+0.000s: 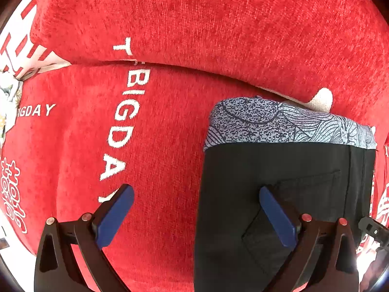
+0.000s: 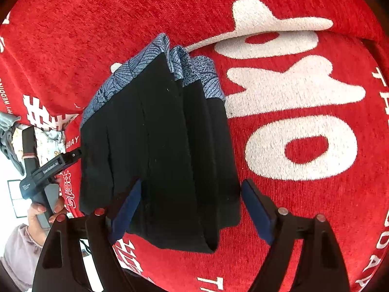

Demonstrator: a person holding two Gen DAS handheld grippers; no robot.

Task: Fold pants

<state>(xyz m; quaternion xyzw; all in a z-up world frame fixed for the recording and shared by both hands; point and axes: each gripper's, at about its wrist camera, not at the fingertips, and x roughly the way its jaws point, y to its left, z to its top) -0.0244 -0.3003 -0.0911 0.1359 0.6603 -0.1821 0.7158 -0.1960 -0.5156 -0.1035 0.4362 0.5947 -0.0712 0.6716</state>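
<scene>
Pants [image 2: 160, 146]: black, folded into a compact stack of several layers, lying on a red plush cover [image 2: 304, 206] printed with large white lettering. Blue-grey patterned waistband [image 2: 121, 75] sits at the far end of the stack; folded edge at the near end. In the left wrist view the same stack occupies the right half, waistband far, a stitched pocket outline visible on the top layer.

Left tongs [image 1: 197, 209]: spread wide, pointing down at the cover. Left pad [image 1: 114, 216] hangs over bare red fabric; right pad [image 1: 277, 219] is over the black cloth near the pocket. Nothing is gripped between them.

Right tongs [image 2: 192, 209]: also spread wide, straddling the near end of the stack. Left pad [image 2: 126, 209] is over the black cloth, right pad [image 2: 257, 211] just beside the stack's right edge, over the red cover. Pads do not press the cloth.

A hand [image 2: 46, 209] at the left edge of the right wrist view grips the left tool's handle, just beside the stack's left edge; a pale sleeve [image 2: 17, 250] shows below it.
</scene>
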